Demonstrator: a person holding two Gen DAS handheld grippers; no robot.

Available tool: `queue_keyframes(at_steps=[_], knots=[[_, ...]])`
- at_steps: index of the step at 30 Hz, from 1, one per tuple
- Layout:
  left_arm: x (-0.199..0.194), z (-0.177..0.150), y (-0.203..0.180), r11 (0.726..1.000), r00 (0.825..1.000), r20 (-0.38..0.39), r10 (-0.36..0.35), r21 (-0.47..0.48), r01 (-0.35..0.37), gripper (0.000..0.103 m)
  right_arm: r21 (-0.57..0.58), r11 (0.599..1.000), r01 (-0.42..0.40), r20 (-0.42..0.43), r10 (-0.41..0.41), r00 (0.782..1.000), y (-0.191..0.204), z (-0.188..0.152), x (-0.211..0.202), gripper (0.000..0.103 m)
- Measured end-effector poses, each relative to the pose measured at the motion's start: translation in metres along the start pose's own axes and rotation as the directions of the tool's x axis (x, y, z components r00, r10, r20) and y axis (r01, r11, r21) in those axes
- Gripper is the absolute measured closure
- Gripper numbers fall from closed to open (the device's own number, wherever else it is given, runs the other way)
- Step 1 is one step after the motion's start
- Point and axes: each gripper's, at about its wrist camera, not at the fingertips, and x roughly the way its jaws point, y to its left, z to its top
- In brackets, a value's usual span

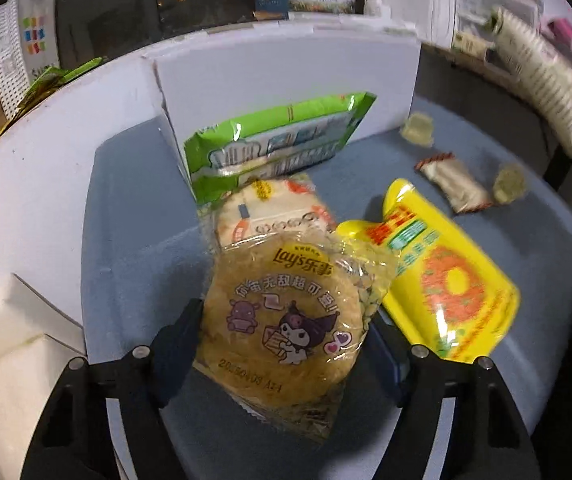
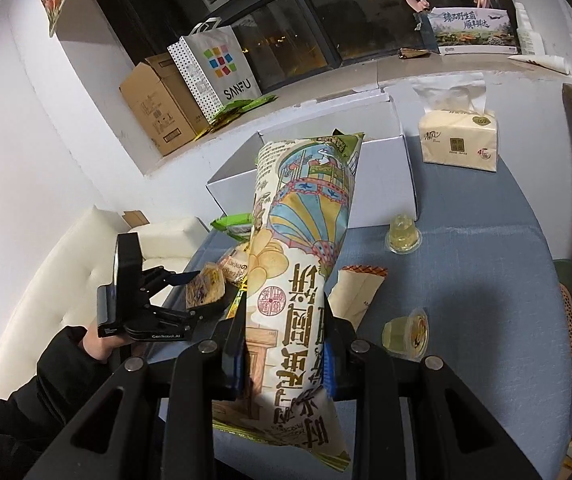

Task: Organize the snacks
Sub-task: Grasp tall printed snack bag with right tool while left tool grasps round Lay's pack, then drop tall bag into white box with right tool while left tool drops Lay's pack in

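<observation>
Two grippers, each loaded.

Left wrist view: left gripper (image 1: 281,344) clamped on a clear Lay's chip packet (image 1: 281,320) printed with cartoon figures, held above the blue table (image 1: 137,216). Beyond it lie a round rice-cracker pack (image 1: 269,208), a green packet (image 1: 277,144) leaning on the white box (image 1: 286,76), a yellow bag (image 1: 446,276), a small wrapped biscuit (image 1: 456,184) and two jelly cups (image 1: 418,130); all somewhat blurred.

Right wrist view: right gripper (image 2: 286,344) closed on the lower part of a tall illustrated chip bag (image 2: 298,256), raised upright before the white box. A tissue pack (image 2: 460,140) stands beside the box.

Step in hand, as judged: carrying both snacks toward the box. Next move calls for lifting each over the rim, then releasing; contents inside the box cannot be made out.
</observation>
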Motion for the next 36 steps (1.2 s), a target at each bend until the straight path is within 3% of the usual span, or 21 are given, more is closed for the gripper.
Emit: queue_keyframes(at_steps=[6, 11, 15, 19, 23, 28, 32, 33, 34, 35, 36], knots=[[-0.048, -0.002, 0.001, 0.993, 0.986, 0.161, -0.034, -0.108, 0.052, 0.024, 0.0, 1.0, 0.002, 0.003, -0.002, 1.0, 0.001, -0.002, 0.0, 0.073], [-0.09, 0.012, -0.002, 0.951, 0.94, 0.325, -0.1, -0.245, 0.186, 0.024, -0.013, 1.0, 0.006, 0.019, -0.005, 1.0, 0.003, 0.001, -0.002, 0.073], [-0.111, 0.044, -0.01, 0.937, 0.912, 0.4, -0.092, -0.275, 0.215, 0.024, -0.049, 0.999, 0.01, 0.06, -0.007, 0.998, 0.007, 0.013, -0.005, 0.073], [-0.118, 0.093, 0.001, 0.919, 0.886, 0.459, -0.073, -0.314, 0.238, 0.024, -0.09, 0.995, 0.047, 0.08, -0.04, 0.996, 0.007, 0.05, 0.0, 0.073], [-0.103, 0.151, 0.017, 0.938, 0.89, 0.455, -0.001, -0.308, 0.158, 0.024, -0.083, 0.995, 0.047, 0.099, -0.039, 0.994, 0.001, 0.106, 0.016, 0.073], [-0.045, 0.212, 0.045, 0.928, 0.933, 0.359, 0.035, -0.357, 0.102, 0.024, -0.089, 0.992, 0.091, 0.085, -0.084, 0.993, -0.009, 0.171, 0.062, 0.073], [-0.008, 0.233, 0.053, 0.932, 0.955, 0.282, 0.086, -0.363, 0.024, 0.023, -0.089, 0.985, 0.151, 0.005, -0.151, 0.988, -0.03, 0.207, 0.111, 0.073], [0.003, 0.236, 0.055, 0.926, 0.963, 0.253, 0.091, -0.376, 0.011, 0.017, -0.09, 0.983, 0.159, -0.006, -0.16, 0.987, -0.034, 0.211, 0.117, 0.073], [0.011, 0.237, 0.058, 0.921, 0.97, 0.228, 0.082, -0.389, 0.013, 0.002, -0.082, 0.983, 0.162, -0.02, -0.164, 0.986, -0.04, 0.216, 0.127, 0.072], [0.016, 0.234, 0.06, 0.918, 0.973, 0.22, 0.069, -0.396, 0.025, 0.0, -0.08, 0.985, 0.153, -0.03, -0.156, 0.987, -0.043, 0.218, 0.132, 0.069], [0.018, 0.231, 0.061, 0.916, 0.972, 0.225, 0.062, -0.4, 0.034, 0.0, -0.081, 0.986, 0.145, -0.049, -0.149, 0.988, -0.047, 0.22, 0.14, 0.057]])
